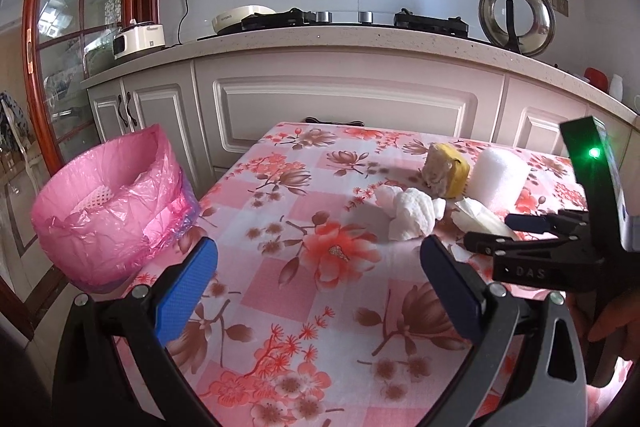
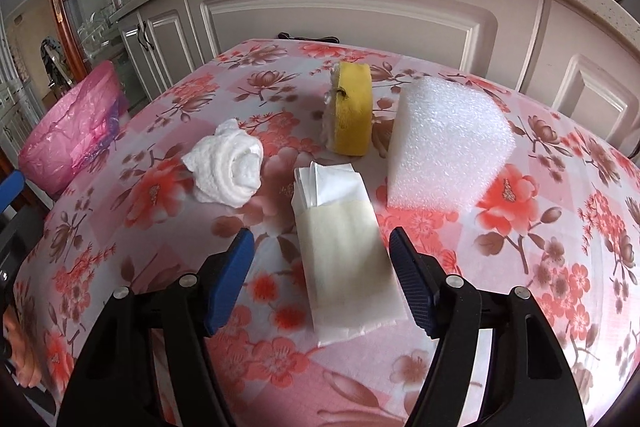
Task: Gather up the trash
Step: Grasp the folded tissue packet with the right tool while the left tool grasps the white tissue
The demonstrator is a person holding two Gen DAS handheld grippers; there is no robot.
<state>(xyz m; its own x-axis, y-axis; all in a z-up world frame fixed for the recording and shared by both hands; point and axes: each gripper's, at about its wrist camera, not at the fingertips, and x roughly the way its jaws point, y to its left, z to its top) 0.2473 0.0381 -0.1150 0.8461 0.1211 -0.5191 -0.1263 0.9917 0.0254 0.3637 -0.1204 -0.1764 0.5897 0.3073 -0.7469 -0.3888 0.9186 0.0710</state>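
On the floral tablecloth (image 2: 560,227) lie a flat pack of white tissues (image 2: 344,259), a crumpled white paper towel (image 2: 226,171), a worn yellow sponge (image 2: 352,107) and a white foam block (image 2: 444,143). My right gripper (image 2: 320,239) is open and low over the table, its blue pads on either side of the tissue pack; the right pad is close to the pack's edge and the left pad stands apart. My left gripper (image 1: 318,255) is open and empty above the table. From there the paper towel (image 1: 412,215) and the right gripper (image 1: 496,231) show ahead to the right.
A bin lined with a pink bag (image 1: 108,207) stands off the table's left edge, with a piece of white net inside. Behind the table run white cabinets (image 1: 344,107) and a counter with a stove and a pot lid (image 1: 516,13). A hand (image 1: 612,319) holds the right tool.
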